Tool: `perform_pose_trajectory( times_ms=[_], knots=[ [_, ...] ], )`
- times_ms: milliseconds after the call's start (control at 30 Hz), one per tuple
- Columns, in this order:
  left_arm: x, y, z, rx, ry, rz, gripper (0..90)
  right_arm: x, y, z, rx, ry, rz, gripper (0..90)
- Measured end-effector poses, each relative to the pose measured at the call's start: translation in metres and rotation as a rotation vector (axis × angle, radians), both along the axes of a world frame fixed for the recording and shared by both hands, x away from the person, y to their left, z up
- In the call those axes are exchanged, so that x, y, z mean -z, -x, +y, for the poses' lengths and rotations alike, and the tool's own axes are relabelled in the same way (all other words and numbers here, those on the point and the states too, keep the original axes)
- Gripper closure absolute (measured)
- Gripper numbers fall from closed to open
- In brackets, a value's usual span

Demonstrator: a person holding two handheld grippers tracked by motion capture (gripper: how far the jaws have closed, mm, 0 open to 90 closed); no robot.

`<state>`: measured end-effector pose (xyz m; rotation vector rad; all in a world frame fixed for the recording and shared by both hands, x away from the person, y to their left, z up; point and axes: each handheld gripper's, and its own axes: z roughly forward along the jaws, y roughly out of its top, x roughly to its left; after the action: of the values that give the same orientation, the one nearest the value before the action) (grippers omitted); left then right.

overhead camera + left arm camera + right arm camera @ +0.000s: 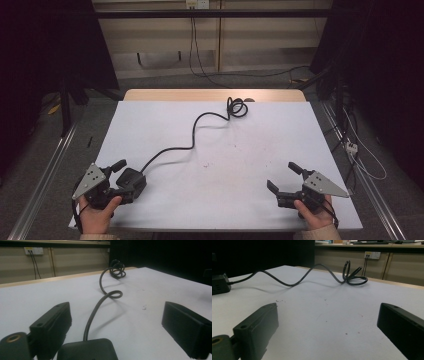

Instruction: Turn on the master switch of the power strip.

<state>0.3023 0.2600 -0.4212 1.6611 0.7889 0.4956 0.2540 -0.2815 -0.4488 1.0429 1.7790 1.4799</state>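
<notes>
Both grippers rest low at the table's (150,107) near edge. One, the left gripper (121,176), has its jaws spread wide around the adapter (131,181), one jaw on either side, neither clearly touching it. Well apart at the other corner, the right gripper (283,177) is spread wide on nothing. From the adapter, the cable (192,135) snakes away to a coil (237,107) near the far edge.

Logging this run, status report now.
Left gripper open around the black adapter. Right gripper open, empty. Cable snakes to far coil, nothing blocking.
</notes>
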Motion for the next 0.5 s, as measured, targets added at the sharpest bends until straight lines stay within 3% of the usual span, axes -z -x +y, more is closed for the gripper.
perform_pose_trajectory(
  times_ms=[233,500],
  knots=[
    [-0.001,0.004,0.005,-0.009,0.005,0.009,17.9,-0.001,-0.001,0.002,-0.008,0.001,-0.004,2.8],
    [-0.005,0.006,0.013,-0.022,-0.008,0.014,36.0,-0.002,-0.001,0.007,-0.023,0.011,-0.012,2.9]
  ],
)
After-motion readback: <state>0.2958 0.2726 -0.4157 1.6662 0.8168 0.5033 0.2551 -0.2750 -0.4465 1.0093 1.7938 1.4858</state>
